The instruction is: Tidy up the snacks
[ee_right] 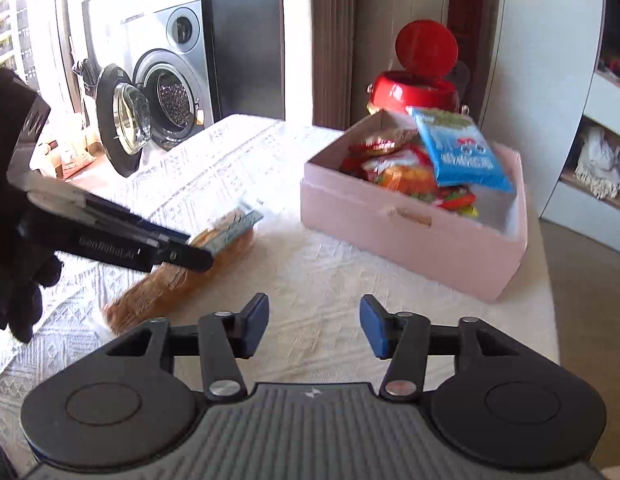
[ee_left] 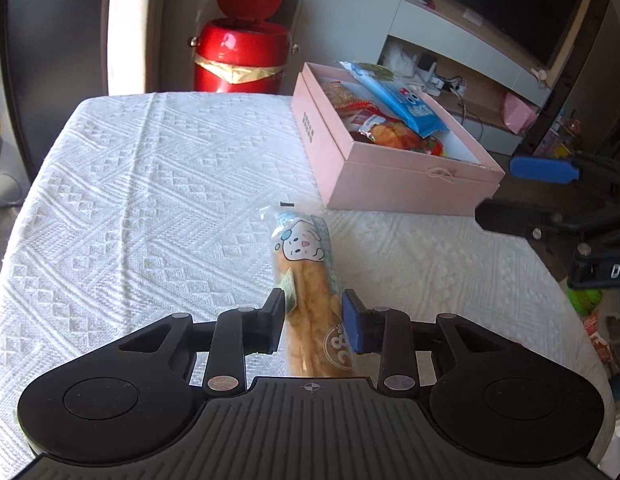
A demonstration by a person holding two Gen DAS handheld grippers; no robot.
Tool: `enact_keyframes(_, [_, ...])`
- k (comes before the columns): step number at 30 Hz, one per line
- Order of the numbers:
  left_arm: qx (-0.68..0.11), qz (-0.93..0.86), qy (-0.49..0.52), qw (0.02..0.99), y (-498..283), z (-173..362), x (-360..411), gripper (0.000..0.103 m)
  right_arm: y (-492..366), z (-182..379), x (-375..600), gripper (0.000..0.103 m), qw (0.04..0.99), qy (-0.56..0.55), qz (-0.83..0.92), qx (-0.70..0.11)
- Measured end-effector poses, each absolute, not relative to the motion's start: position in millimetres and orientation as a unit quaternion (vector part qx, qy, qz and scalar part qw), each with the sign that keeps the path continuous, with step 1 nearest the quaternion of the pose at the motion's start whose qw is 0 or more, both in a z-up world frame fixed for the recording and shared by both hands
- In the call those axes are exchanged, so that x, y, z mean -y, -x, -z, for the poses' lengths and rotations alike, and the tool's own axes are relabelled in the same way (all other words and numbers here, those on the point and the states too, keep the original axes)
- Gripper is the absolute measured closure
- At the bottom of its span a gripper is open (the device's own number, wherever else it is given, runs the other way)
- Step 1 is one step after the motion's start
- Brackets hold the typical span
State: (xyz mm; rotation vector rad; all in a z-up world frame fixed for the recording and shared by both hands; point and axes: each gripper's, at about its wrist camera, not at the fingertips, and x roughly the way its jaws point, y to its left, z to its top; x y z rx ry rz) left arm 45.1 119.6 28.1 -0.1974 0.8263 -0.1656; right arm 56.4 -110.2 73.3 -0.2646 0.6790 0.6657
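Note:
A long bread snack in a clear wrapper with a cartoon face (ee_left: 305, 280) lies on the white tablecloth. My left gripper (ee_left: 314, 320) is shut on the bread pack, one pad on each side of its near half; it also shows in the right wrist view (ee_right: 181, 256), over the bread (ee_right: 197, 264). A pink box (ee_left: 390, 184) at the back right holds several snack packs, with a blue pack (ee_left: 398, 96) on top. My right gripper (ee_right: 314, 326) is open and empty above the cloth, in front of the pink box (ee_right: 410, 232).
A red bin (ee_left: 241, 56) with its lid up stands behind the table. A washing machine with an open door (ee_right: 149, 120) is at the far left. Shelves and a dark screen (ee_left: 506, 4) stand at the right. The table edge (ee_right: 550, 280) runs close behind the box.

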Motion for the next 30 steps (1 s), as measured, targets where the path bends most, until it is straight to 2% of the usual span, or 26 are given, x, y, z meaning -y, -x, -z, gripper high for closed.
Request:
enact_keyframes(1, [-0.394, 0.078, 0.099, 0.911, -43.0, -30.7, -120.2, 0.067, -68.7, -85.6, 108.3, 0.014, 0.89, 0.137, -0.319, -0.297])
enact_keyframes(2, [-0.384, 0.077, 0.105, 0.914, -41.1, -35.8, -121.2, 0.068, -85.5, -95.3, 106.1, 0.012, 0.897, 0.142, -0.313, -0.277])
enact_keyframes(5, [-0.371, 0.077, 0.116, 0.918, -37.0, -42.5, -123.3, 0.068, -155.9, -110.4, 96.0, 0.012, 0.911, 0.138, -0.273, -0.277])
enact_keyframes(9, [-0.37, 0.082, 0.116, 0.918, -32.1, -43.0, -124.6, 0.068, -266.1, -101.1, 78.9, 0.012, 0.912, 0.106, -0.201, -0.343])
enact_keyframes(13, [-0.373, 0.079, 0.125, 0.916, -27.4, -39.2, -133.0, 0.068, -325.5, -78.8, 75.8, 0.014, 0.898, 0.076, -0.165, -0.401])
enact_keyframes(15, [-0.372, 0.079, 0.136, 0.915, -25.7, -37.7, -138.2, 0.069, -326.5, -74.8, 81.7, 0.016, 0.895, 0.052, -0.174, -0.408])
enact_keyframes(16, [-0.371, 0.08, 0.141, 0.914, -25.6, -37.4, -139.7, 0.069, -320.8, -74.8, 84.8, 0.021, 0.892, 0.05, -0.189, -0.407])
enact_keyframes(17, [-0.369, 0.083, 0.145, 0.914, -25.3, -37.5, -139.9, 0.069, -314.4, -75.1, 86.8, 0.031, 0.889, 0.053, -0.202, -0.407])
enact_keyframes(19, [-0.368, 0.088, 0.143, 0.914, -26.1, -37.6, -137.0, 0.069, -294.2, -74.1, 95.3, 0.036, 0.881, 0.062, -0.224, -0.412])
enact_keyframes(24, [-0.373, 0.095, 0.121, 0.915, -28.7, -36.8, -121.6, 0.069, -267.5, -70.1, 125.8, 0.036, 0.861, 0.01, -0.234, -0.453])
enact_keyframes(27, [-0.376, 0.082, 0.094, 0.918, -27.9, -37.4, -114.8, 0.069, -233.8, -76.2, 142.0, 0.034, 0.878, 0.013, -0.206, -0.432])
enact_keyframes(30, [-0.385, 0.071, 0.089, 0.916, -31.4, -35.3, -115.2, 0.069, -188.0, -87.7, 152.6, 0.023, 0.895, 0.035, -0.212, -0.39])
